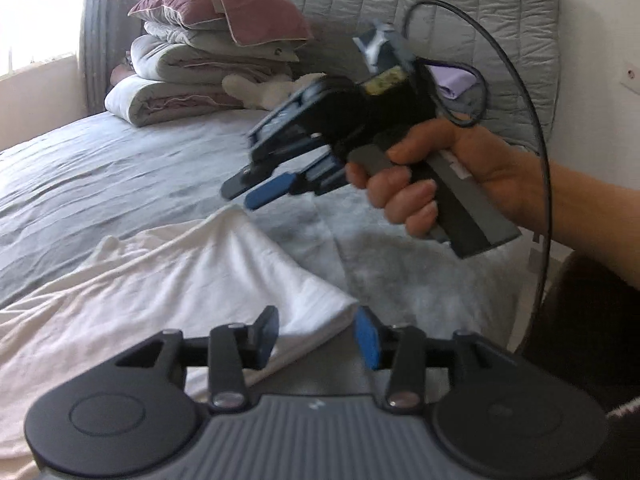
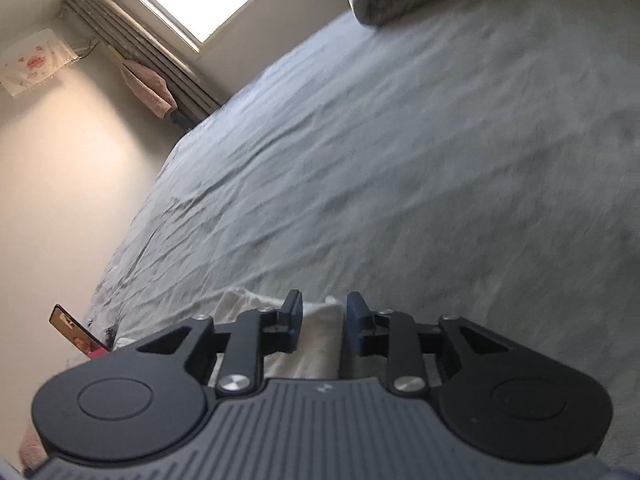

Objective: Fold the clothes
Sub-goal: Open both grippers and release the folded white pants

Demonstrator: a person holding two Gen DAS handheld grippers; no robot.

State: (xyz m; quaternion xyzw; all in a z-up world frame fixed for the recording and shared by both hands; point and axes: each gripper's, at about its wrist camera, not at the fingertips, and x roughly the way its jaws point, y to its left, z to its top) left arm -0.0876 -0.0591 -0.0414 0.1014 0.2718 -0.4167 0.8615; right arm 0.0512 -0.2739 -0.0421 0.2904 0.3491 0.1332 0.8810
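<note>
A white garment (image 1: 180, 280) lies spread on the grey bed sheet (image 1: 120, 168), with one folded corner pointing toward the bed's middle. My left gripper (image 1: 318, 332) hovers just over that corner. Its jaws stand apart and the pads do not press on the cloth. A hand holds my right gripper (image 1: 248, 194) in the air above the garment's far edge, its fingers a little apart with nothing in them. In the right wrist view the right gripper (image 2: 323, 312) is open, and the white garment (image 2: 244, 300) shows below and through the gap.
Folded quilts topped by a mauve pillow (image 1: 200, 60) are stacked at the head of the bed, beside a plush toy (image 1: 272, 88) and a grey padded headboard (image 1: 440, 8). A black cable (image 1: 532, 100) loops from the right gripper. A phone (image 2: 76, 332) lies at the bed's edge.
</note>
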